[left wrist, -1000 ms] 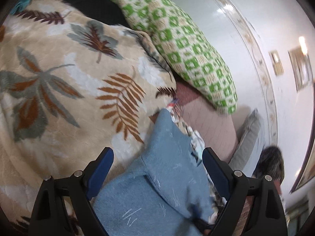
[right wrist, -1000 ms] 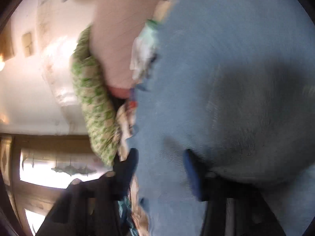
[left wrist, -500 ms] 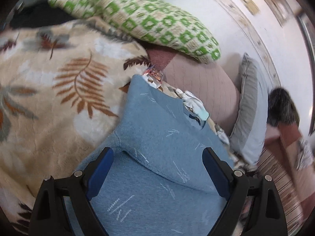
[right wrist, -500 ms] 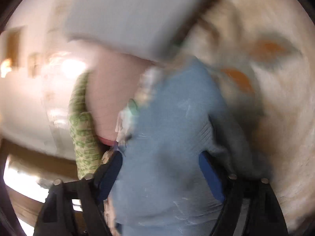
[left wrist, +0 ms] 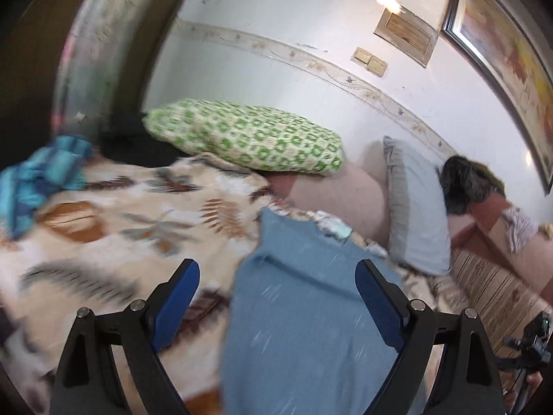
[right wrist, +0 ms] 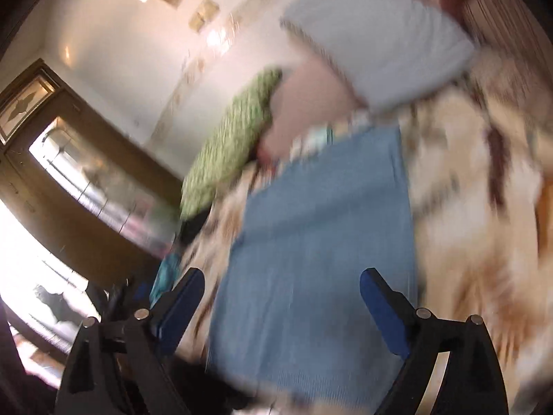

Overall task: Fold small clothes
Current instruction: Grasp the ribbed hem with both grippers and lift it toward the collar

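I see the blue garment (left wrist: 311, 318) lying flat on the bed, on the leaf-print blanket (left wrist: 114, 238), and it sits straight ahead of and below both tools. In the left wrist view it fills the space between the left tool's (left wrist: 276, 307) blue fingers (left wrist: 174, 302), but the cloth is below them, not pinched; that tool stands wide open and holds nothing. The right tool (right wrist: 281, 311) is opening at this moment, and its fingers (right wrist: 380, 311) also frame the garment (right wrist: 321, 259) without pressing on it, so I read it as empty too.

What the next move turns on is the garment's long axis. It runs away from me, from the near edge under the tools toward the pillows at the wall: the green patterned one (left wrist: 249, 136) and the grey one (left wrist: 414, 207). The far end stops just short of a pile of small printed clothes (left wrist: 331, 226) (too blurred to say what they are). A crease crosses the cloth partway up, so I judge it already folded at least once.

Both tools look about equally near the near edge; neither has a clear advantage. The left one sits over the garment's left margin, the right one nearer its middle.
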`<action>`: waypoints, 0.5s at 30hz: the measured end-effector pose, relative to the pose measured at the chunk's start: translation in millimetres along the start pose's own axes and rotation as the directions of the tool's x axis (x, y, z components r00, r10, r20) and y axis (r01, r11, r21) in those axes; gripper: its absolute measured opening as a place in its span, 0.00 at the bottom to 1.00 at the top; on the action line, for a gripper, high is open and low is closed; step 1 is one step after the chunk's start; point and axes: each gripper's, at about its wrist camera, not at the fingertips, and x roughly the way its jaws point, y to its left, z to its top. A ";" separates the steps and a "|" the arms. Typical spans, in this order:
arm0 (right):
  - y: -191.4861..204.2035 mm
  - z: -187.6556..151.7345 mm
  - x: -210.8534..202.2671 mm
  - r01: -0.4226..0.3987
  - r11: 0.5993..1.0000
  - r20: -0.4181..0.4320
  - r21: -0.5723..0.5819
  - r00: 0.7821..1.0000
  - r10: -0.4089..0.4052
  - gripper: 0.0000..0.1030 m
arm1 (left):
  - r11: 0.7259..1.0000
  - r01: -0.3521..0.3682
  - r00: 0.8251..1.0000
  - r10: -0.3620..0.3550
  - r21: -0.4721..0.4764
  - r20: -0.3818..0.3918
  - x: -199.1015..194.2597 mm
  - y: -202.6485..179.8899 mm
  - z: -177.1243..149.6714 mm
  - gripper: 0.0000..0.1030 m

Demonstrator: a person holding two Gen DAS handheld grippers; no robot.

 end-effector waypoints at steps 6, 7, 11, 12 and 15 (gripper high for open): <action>-34.2 -110.6 -27.5 0.030 0.995 -0.027 0.097 0.999 -0.027 0.90 | 0.993 -0.106 0.994 0.106 -0.044 0.009 -83.6 11.9 -58.5 1.00; -39.9 -118.9 -24.1 0.030 0.993 -0.034 0.113 0.999 -0.027 0.90 | 0.996 -0.079 0.996 0.077 -0.051 -0.053 -72.5 13.3 -69.3 1.00; -61.5 -126.4 6.2 0.045 0.975 -0.074 0.216 0.997 -0.030 0.90 | 0.987 -0.084 0.948 0.037 -0.138 -0.315 -6.6 22.3 -107.4 1.00; -65.2 -126.4 13.0 0.054 0.971 -0.079 0.234 0.996 -0.036 0.90 | 0.984 -0.086 0.931 0.024 -0.155 -0.364 8.7 22.8 -117.2 1.00; -71.6 -131.9 31.1 0.053 0.966 -0.095 0.253 0.995 -0.030 0.90 | 0.988 -0.101 0.898 0.041 -0.115 -0.439 33.2 17.6 -139.3 0.86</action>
